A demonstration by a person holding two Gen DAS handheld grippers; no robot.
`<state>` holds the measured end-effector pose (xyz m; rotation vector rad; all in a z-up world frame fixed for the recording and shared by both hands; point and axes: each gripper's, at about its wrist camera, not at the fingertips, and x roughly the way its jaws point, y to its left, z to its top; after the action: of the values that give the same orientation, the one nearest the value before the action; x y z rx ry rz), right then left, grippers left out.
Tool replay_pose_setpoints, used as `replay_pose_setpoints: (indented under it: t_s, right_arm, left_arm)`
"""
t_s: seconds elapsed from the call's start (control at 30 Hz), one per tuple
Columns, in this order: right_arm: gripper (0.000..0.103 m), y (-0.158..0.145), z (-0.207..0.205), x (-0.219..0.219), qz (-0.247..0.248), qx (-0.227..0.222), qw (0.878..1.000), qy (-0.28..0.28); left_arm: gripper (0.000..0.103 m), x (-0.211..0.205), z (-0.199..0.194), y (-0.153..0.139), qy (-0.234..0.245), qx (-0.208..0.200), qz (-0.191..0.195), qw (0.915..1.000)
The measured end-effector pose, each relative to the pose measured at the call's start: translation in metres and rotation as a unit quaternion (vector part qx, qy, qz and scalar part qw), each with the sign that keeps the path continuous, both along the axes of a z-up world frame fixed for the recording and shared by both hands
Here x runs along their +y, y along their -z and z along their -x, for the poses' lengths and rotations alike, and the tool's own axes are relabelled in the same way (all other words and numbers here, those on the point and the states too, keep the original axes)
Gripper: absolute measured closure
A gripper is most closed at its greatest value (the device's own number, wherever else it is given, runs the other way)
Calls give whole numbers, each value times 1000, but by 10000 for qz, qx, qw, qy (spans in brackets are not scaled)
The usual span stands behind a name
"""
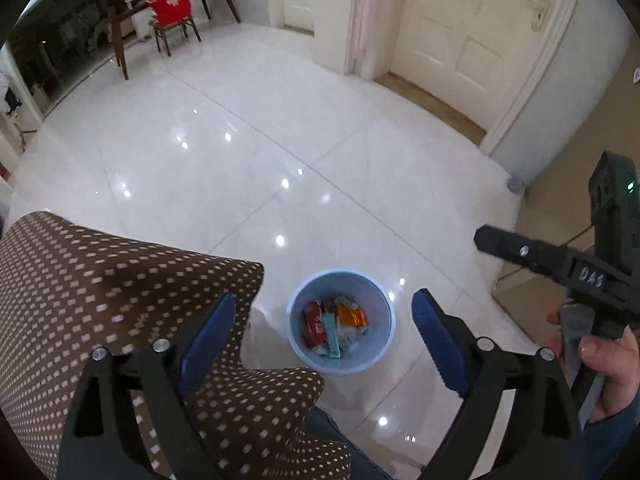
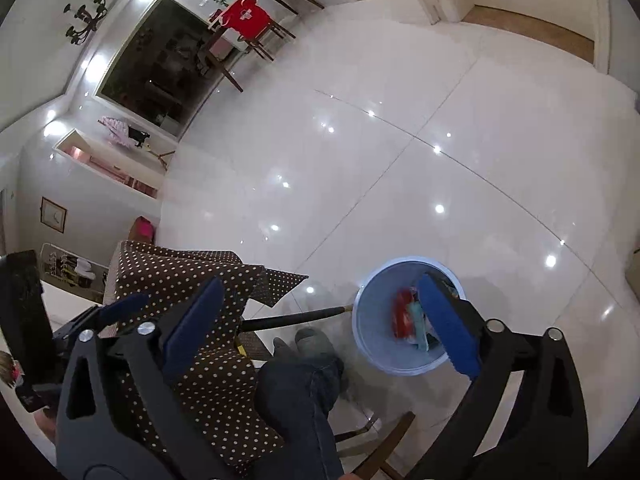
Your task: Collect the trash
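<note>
A light blue bin (image 1: 380, 320) stands on the white tiled floor beside the table. Inside it lie a red wrapper (image 1: 314, 322), a teal packet (image 1: 332, 338) and an orange wrapper (image 1: 352, 316). My left gripper (image 1: 323, 300) hangs above the bin, open wide with nothing between its blue pads. In the right wrist view the bin (image 2: 372, 336) sits low at the right, with the red wrapper (image 2: 402, 316) showing inside. My right gripper (image 2: 320, 282) is open and empty, and its right pad (image 2: 448, 320) covers part of the bin.
A table under a brown dotted cloth (image 1: 100, 300) fills the lower left. A person's jeans leg (image 2: 300, 392) and slipper (image 2: 316, 340) are near the bin, beside a dark chair leg (image 2: 296, 316). A hand (image 1: 604, 364) holds the right gripper's handle. Open floor lies beyond.
</note>
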<state>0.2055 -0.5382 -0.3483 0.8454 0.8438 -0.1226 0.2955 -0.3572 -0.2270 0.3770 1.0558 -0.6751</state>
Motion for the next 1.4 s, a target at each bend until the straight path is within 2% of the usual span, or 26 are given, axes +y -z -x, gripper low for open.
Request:
replay_pose_setpoints:
  t_s: [0.23, 0.43, 0.5, 0.57, 0.7, 0.8, 0.87, 1.03, 1.1, 1.4]
  right_arm:
    - [6, -34, -5, 40, 382, -116, 9990, -221]
    - [6, -90, 6, 84, 911, -468, 9935, -496]
    - [6, -109, 13, 101, 1133, -574, 9902, -582]
    - [6, -131, 21, 120, 1395, -721, 9853, -671]
    - [6, -169, 37, 157, 1824, -976, 9753, -779]
    - [6, -194, 51, 183, 2224, -1203, 9640, -828]
    - [6, -209, 60, 205, 2543, -1328, 9542, -848]
    - [6, -233, 78, 239, 3067, -1570, 9349, -847]
    - [6, -241, 89, 253, 3186, -1772, 9271, -875]
    - [6, -270, 117, 285, 3446, -2282, 9071, -795]
  left_arm:
    - [11, 34, 23, -53, -347, -686, 387, 9963]
    - [8, 78, 57, -101, -653, -1286, 935, 9851]
    - [6, 96, 73, -115, -821, -1645, 1061, 9772]
    - [5, 113, 88, -123, -1041, -1986, 981, 9696]
    - [5, 149, 111, -133, -1471, -2135, 975, 9609]
    - [5, 176, 127, -141, -1828, -2241, 1020, 9518]
    - [5, 195, 138, -147, -2057, -2305, 1182, 9437]
    - [5, 236, 169, -168, -2521, -2714, 1482, 9170]
    - [5, 245, 179, -174, -2632, -2813, 1591, 9090]
    - [5, 270, 228, -202, -2865, -3256, 1640, 8860]
